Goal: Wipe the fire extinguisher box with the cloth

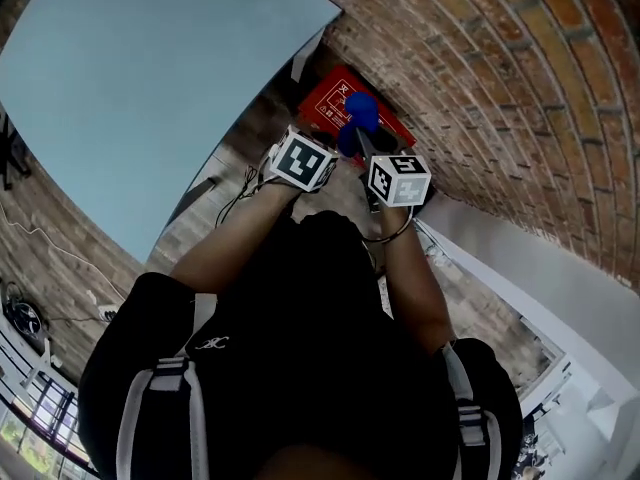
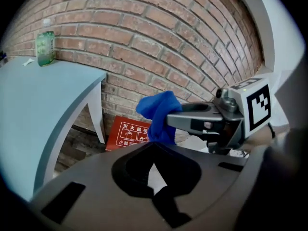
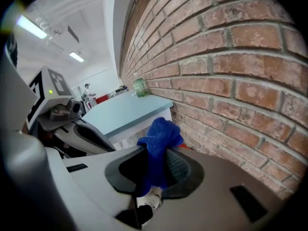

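Three views, all close to a brick wall.
Head view: from high up, looking steeply down over the shoulders. Left gripper view: low, facing the wall, table on its left. Right gripper view: looking along the wall, very near it. Shared by all: blue cloth, table.

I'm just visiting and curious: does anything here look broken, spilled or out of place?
Nothing stands out. The red fire extinguisher box sits low against the brick wall, and the right tool grips the bunched blue cloth.
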